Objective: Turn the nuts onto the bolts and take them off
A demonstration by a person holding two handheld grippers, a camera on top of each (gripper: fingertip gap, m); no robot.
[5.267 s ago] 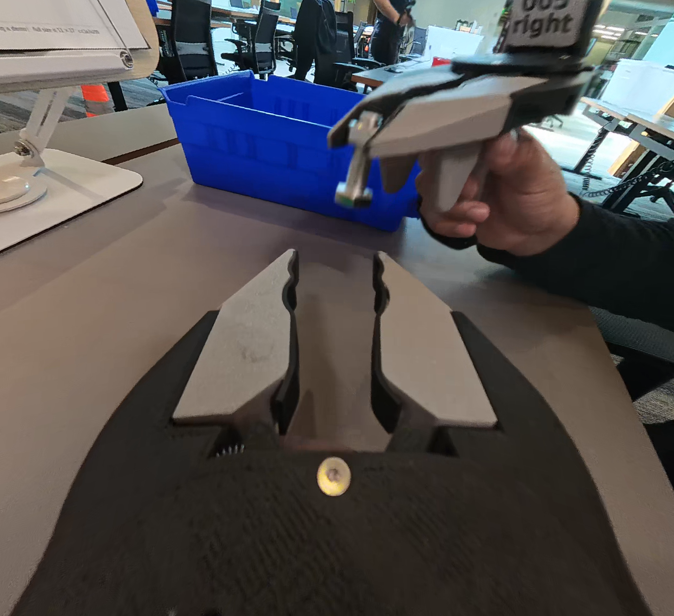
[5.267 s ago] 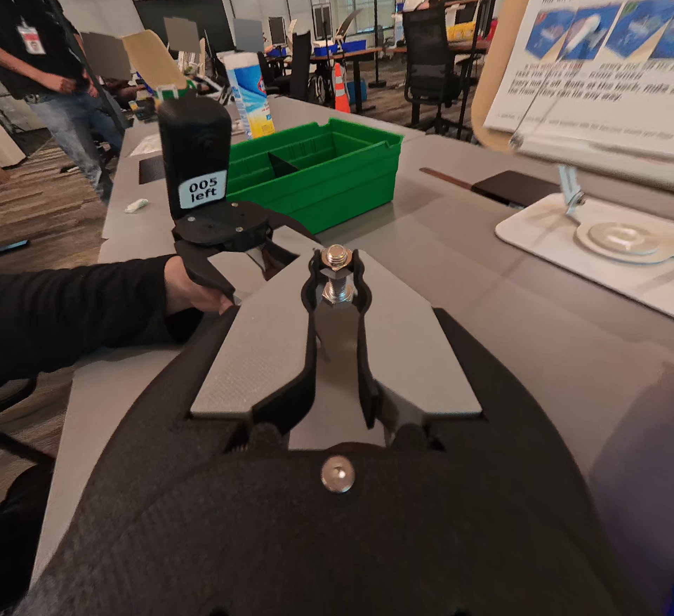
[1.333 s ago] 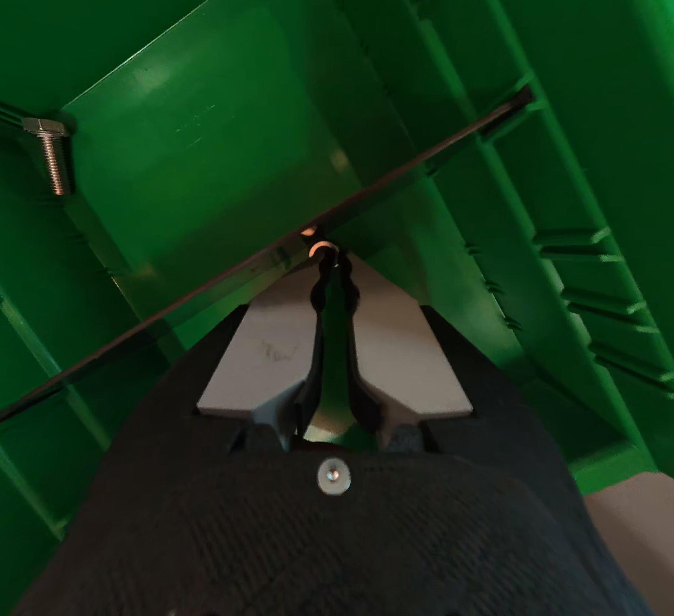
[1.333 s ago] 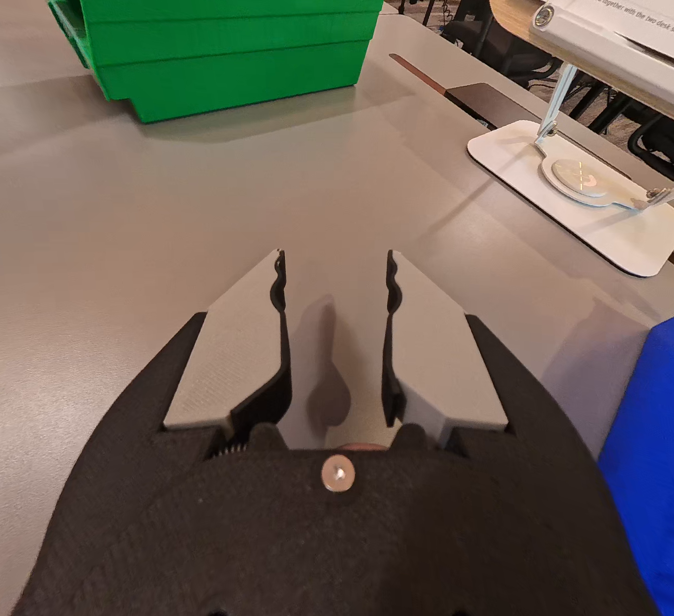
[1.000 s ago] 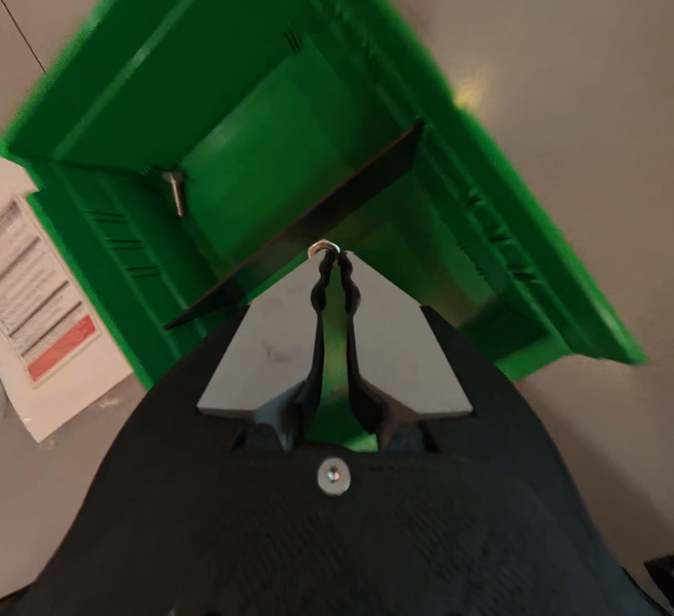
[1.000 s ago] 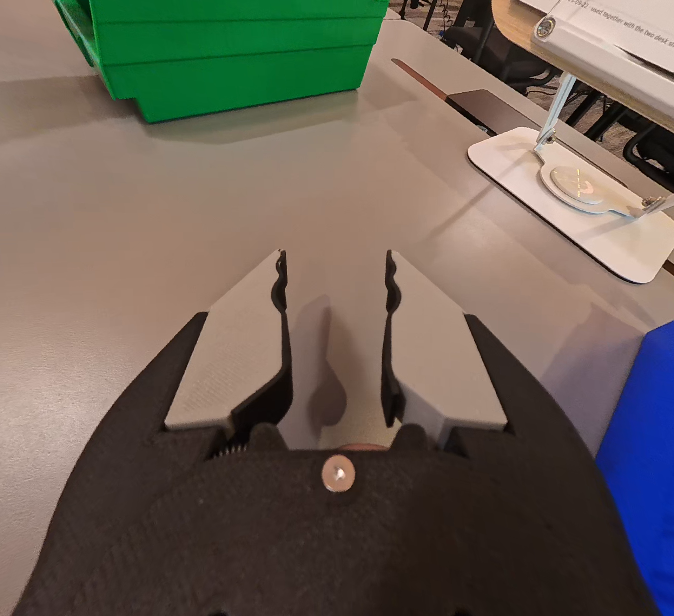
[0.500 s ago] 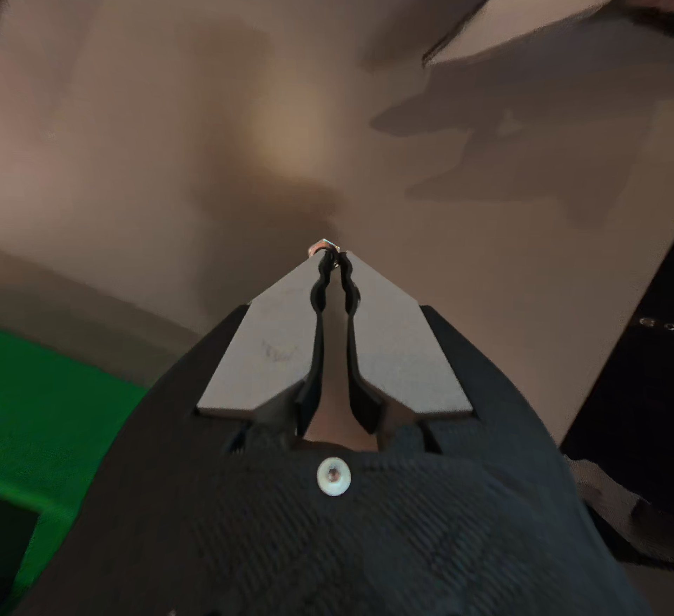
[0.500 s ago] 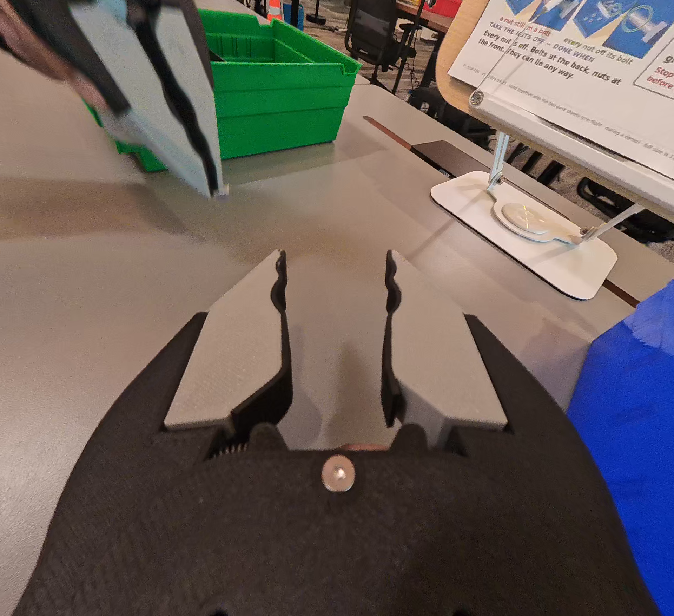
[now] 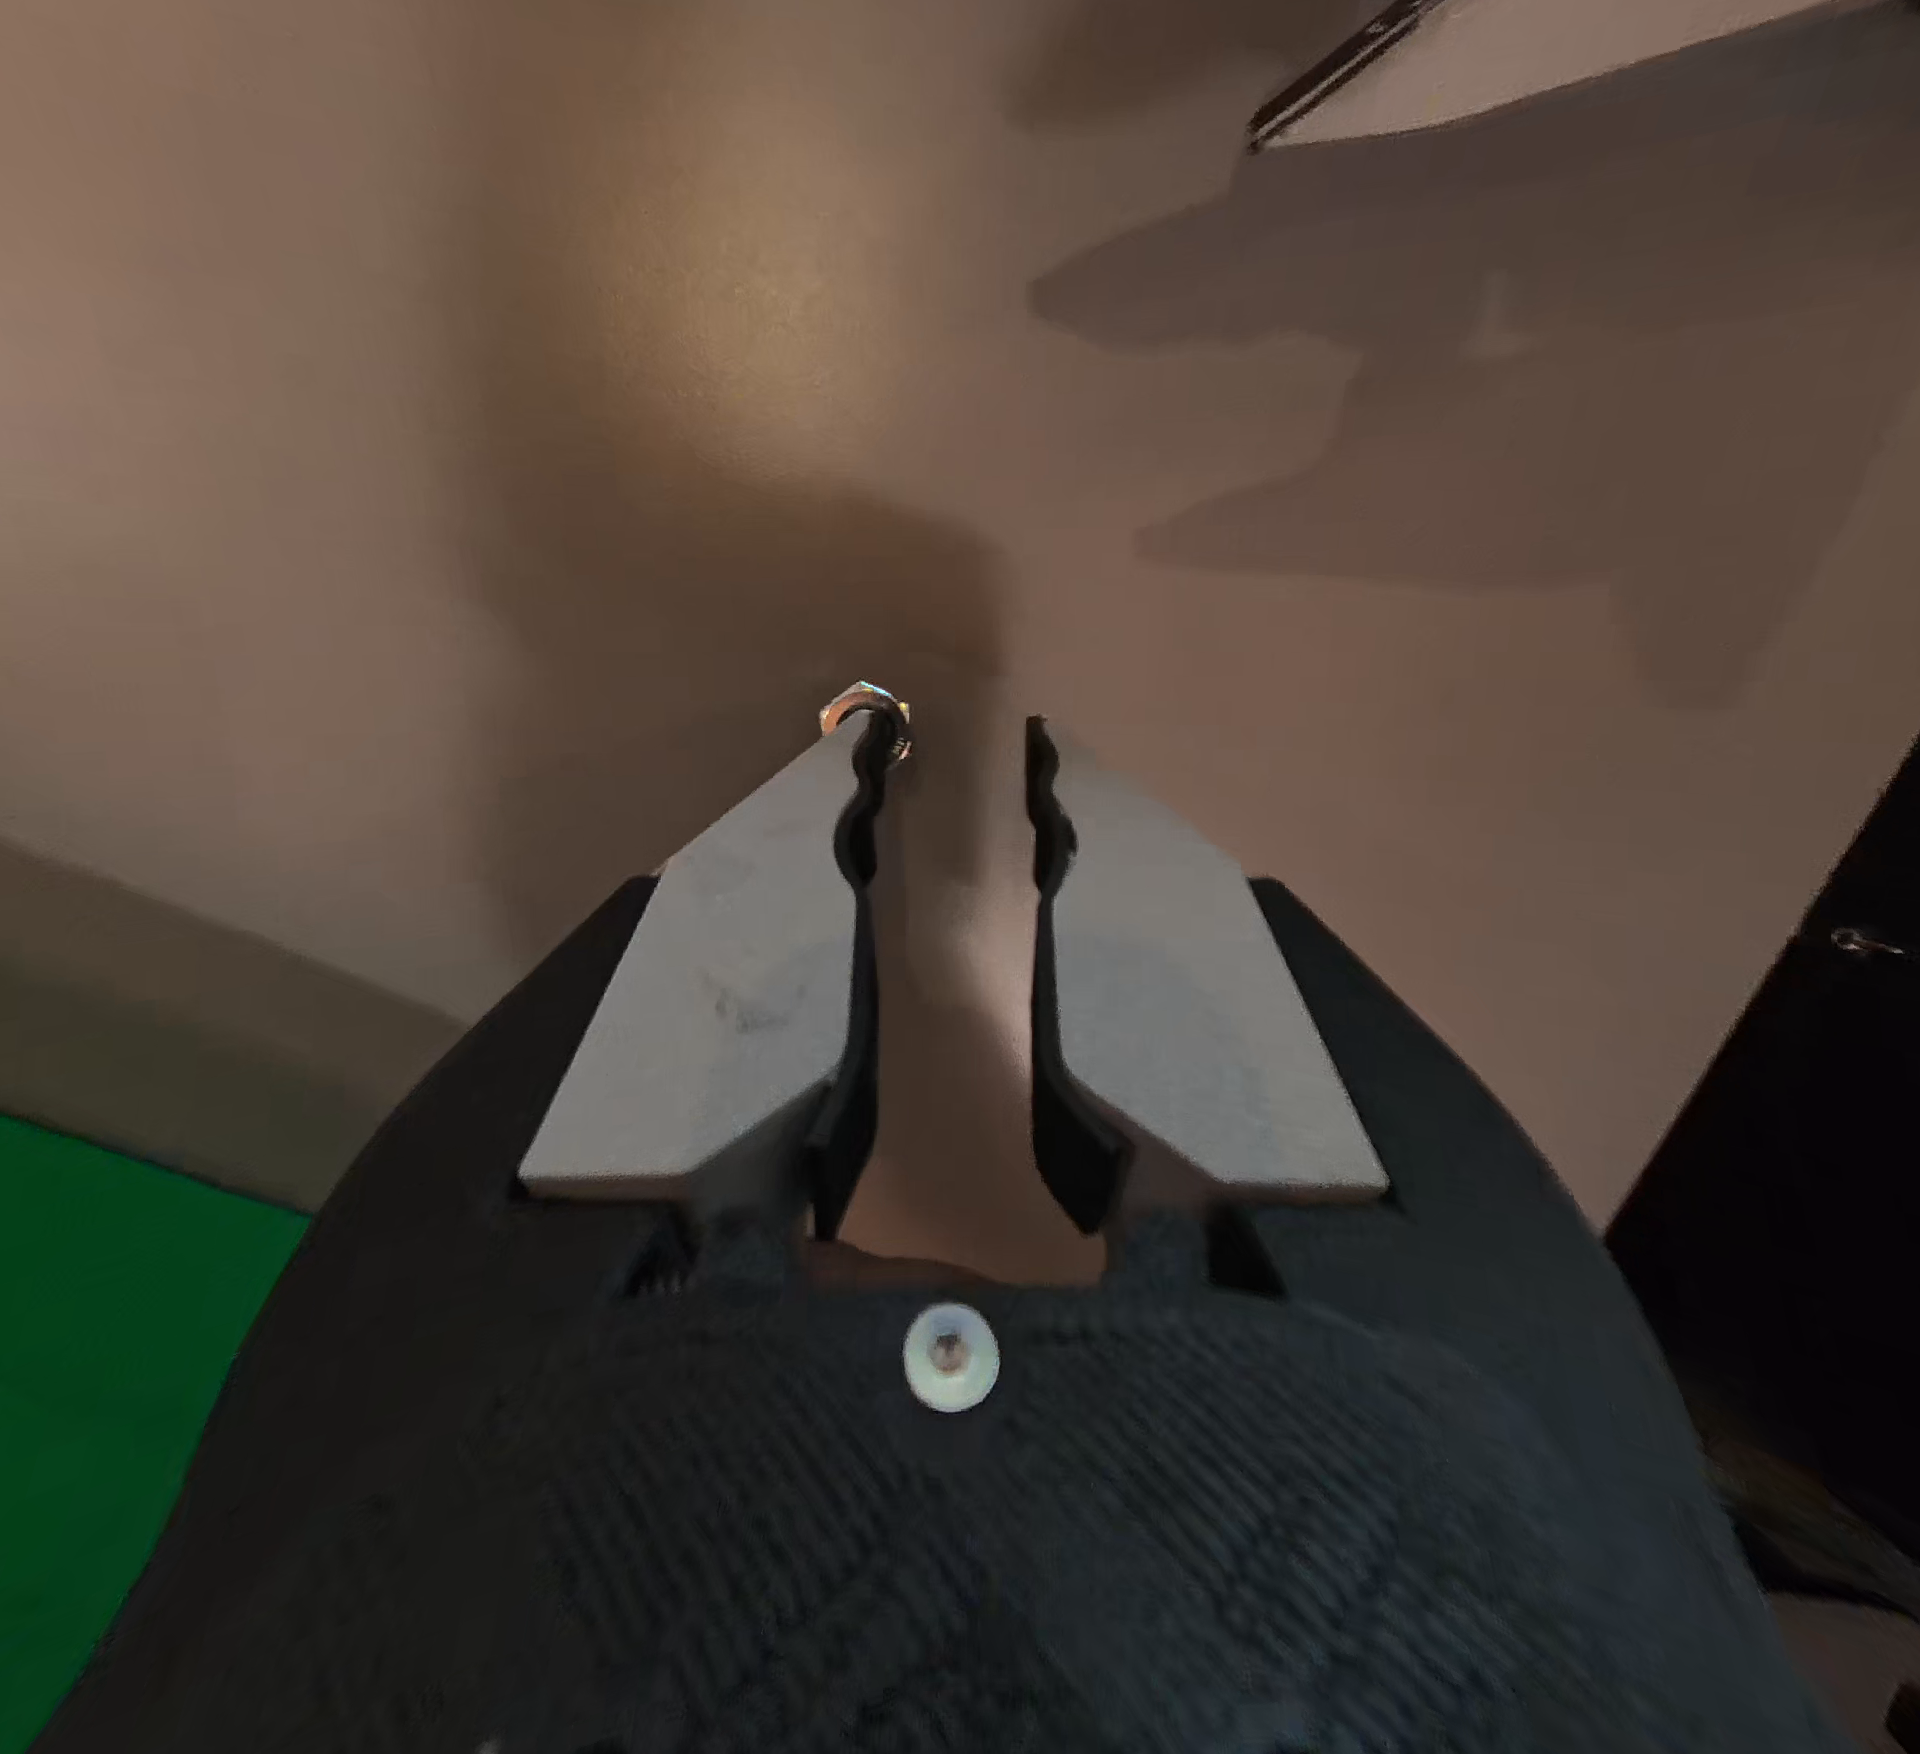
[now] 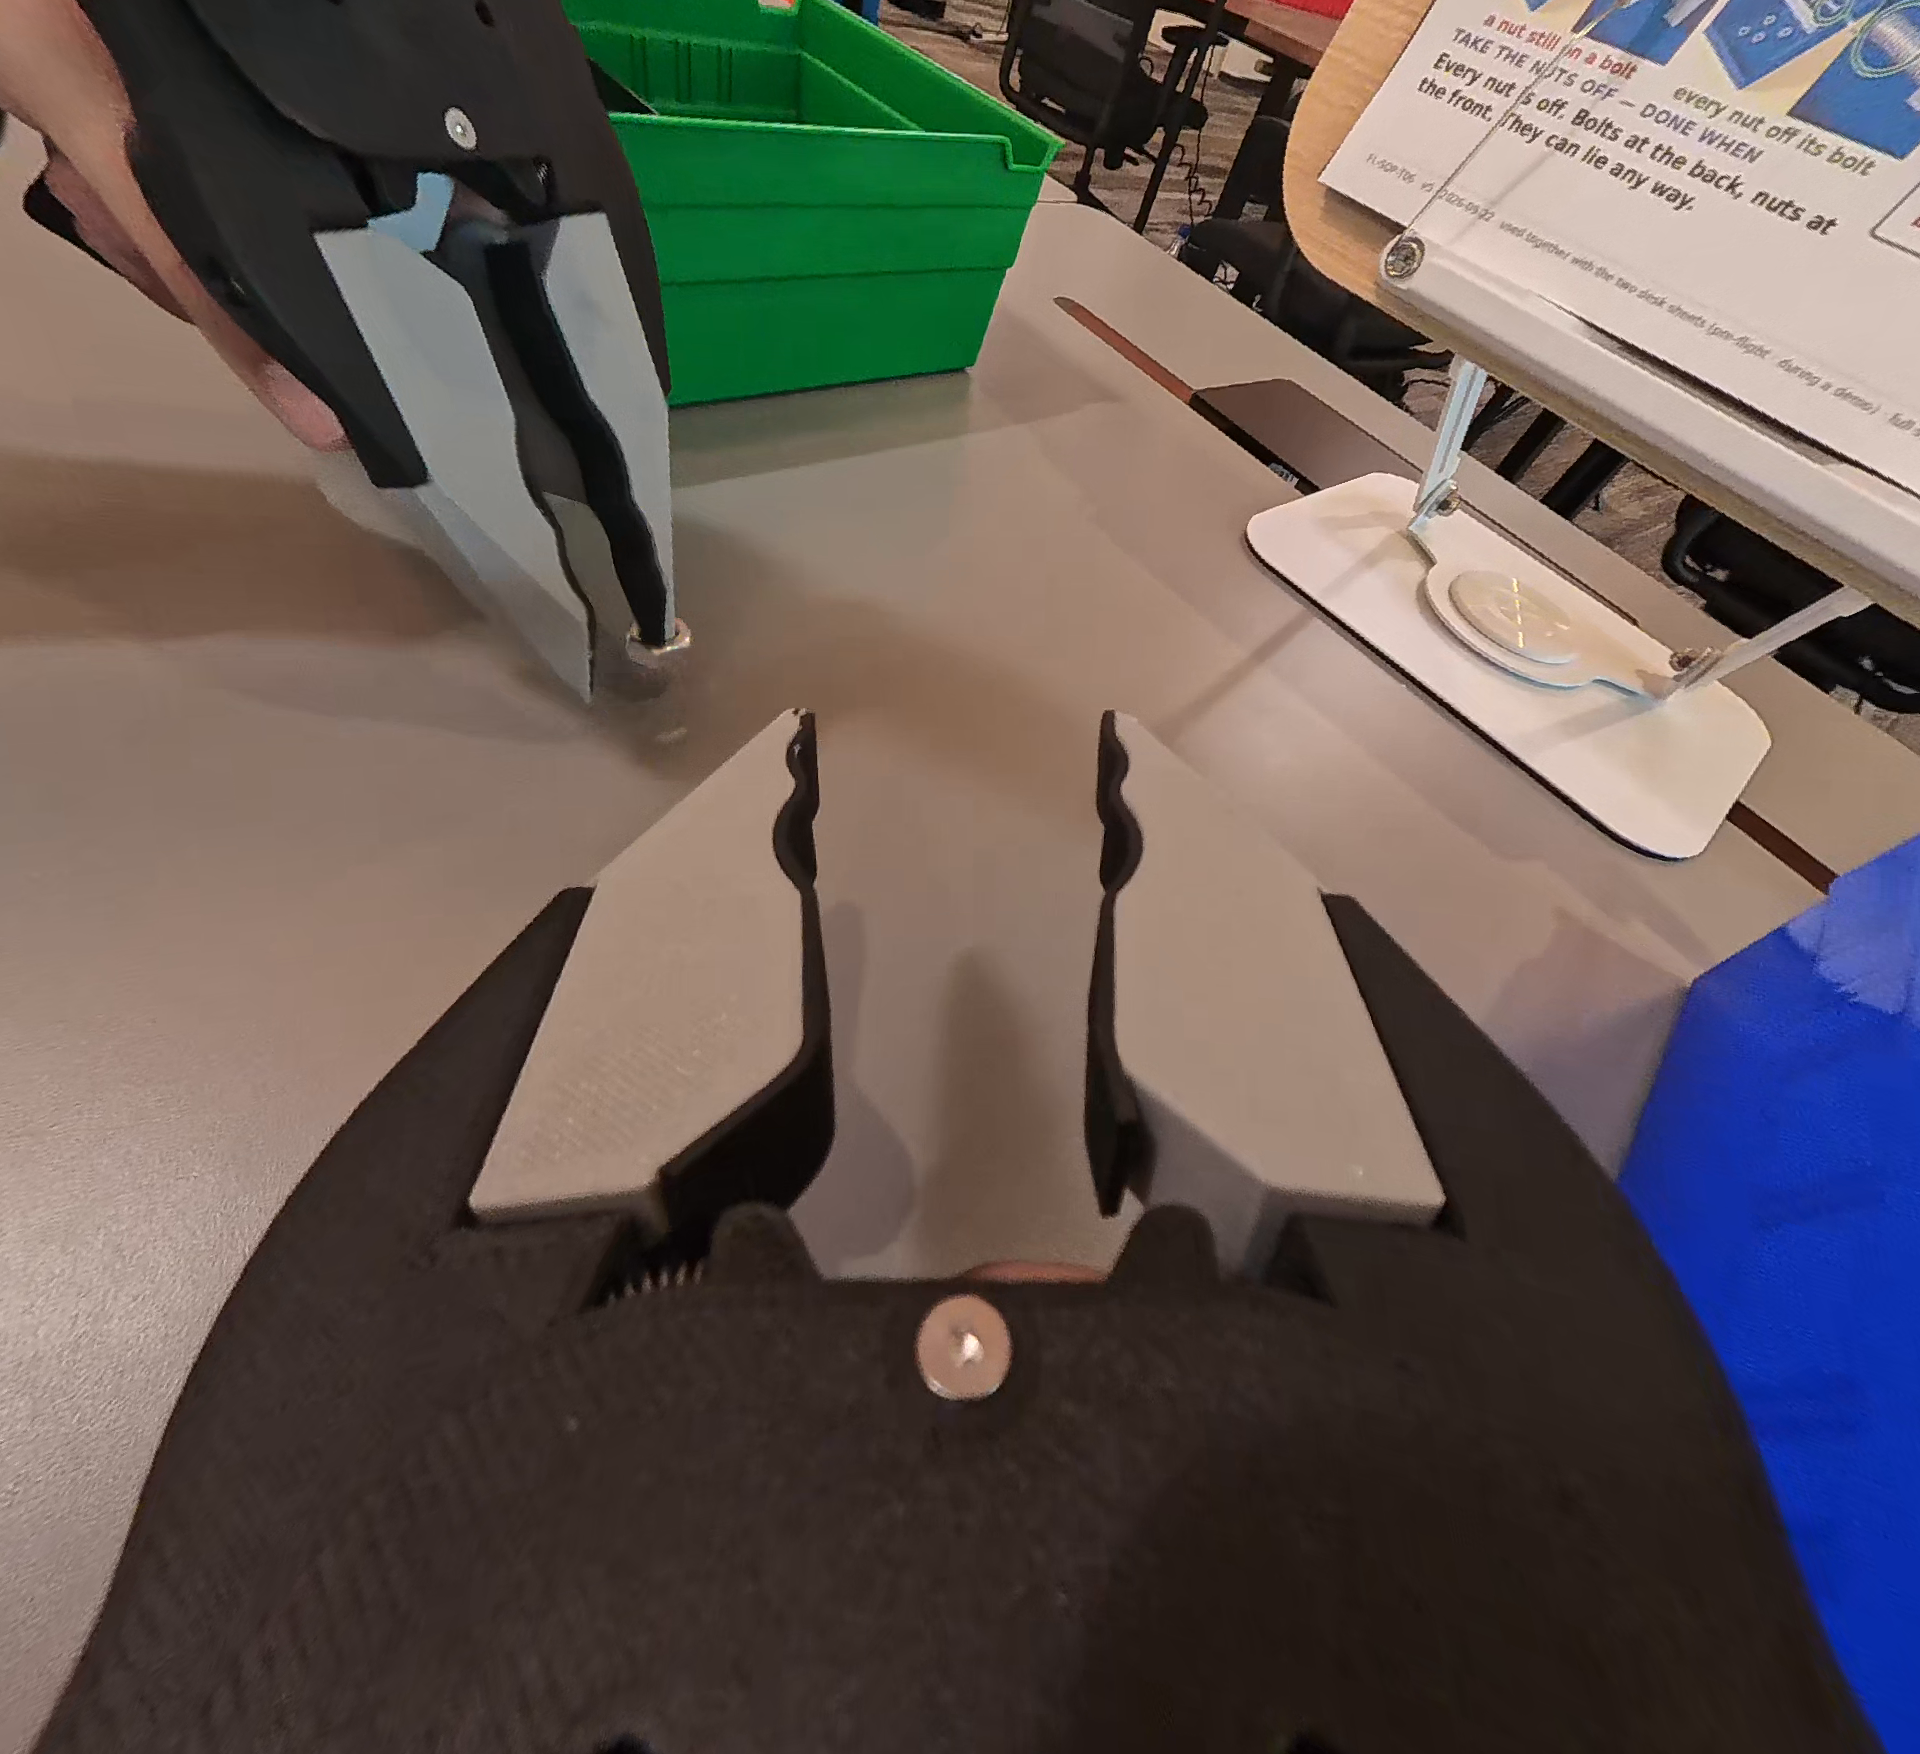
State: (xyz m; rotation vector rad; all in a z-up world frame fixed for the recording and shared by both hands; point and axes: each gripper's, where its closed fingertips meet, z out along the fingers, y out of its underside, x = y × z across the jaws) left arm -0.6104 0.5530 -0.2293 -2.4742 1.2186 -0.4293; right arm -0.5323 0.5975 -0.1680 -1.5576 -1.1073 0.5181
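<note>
Steel nut (image 9: 865, 705), frame centre: left gripper (image 9: 951, 733) narrowly parted, releasing onto table (image 10: 935, 499); right gripper (image 10: 951, 748) wide, empty. Next, likely: fetch bolt.

One nut (image 10: 658, 655), two tools, one green bin (image 10: 831, 250), one blue box (image 10: 1787, 1289), one stand (image 10: 1507, 665).

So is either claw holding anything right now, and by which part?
Nothing is clamped. The left claw stands open, the nut just at one fingertip; the right claw is open and empty.
</note>
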